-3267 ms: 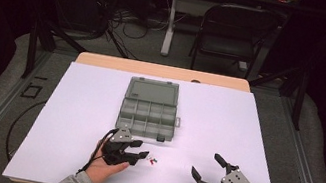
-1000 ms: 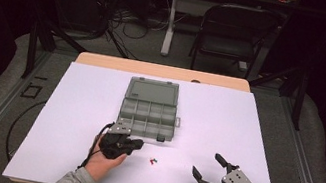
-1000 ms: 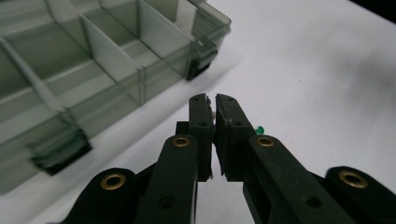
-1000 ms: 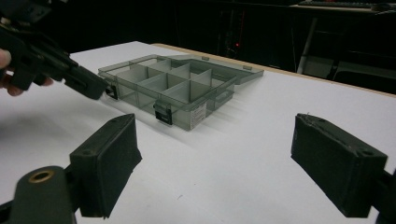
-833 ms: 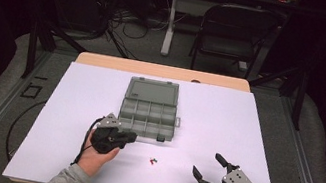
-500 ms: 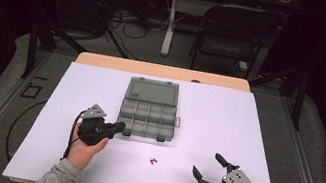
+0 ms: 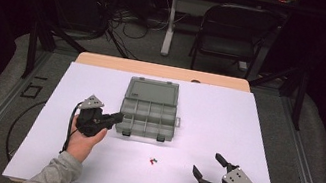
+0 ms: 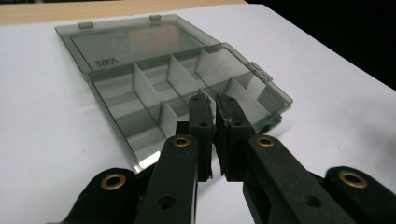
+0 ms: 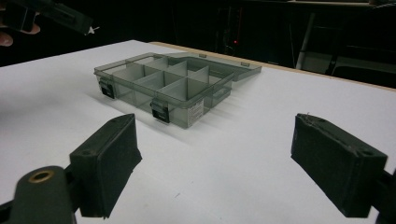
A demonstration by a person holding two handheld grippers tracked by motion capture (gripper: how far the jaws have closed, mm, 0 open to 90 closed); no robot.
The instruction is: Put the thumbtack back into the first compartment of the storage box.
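**Left gripper lined up on the box's near-left corner**

The left gripper (image 7: pixel 117 116) hangs just beside the compartment box (image 7: pixel 171 123), jaws pressed together and aimed straight across its open trays. I can't tell whether they pinch anything. The small pieces (image 7: pixel 153 160) lie in front of the box. The right gripper (image 7: pixel 206 163) rests beyond them, jaws spread wide.

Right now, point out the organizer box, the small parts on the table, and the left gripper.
organizer box (image 7: pixel 148 110): high view, on a divider in its tray.
small parts (image 7: pixel 153 160): high view, on the little cluster.
left gripper (image 8: pixel 215 135): left gripper view, between its closed tips.
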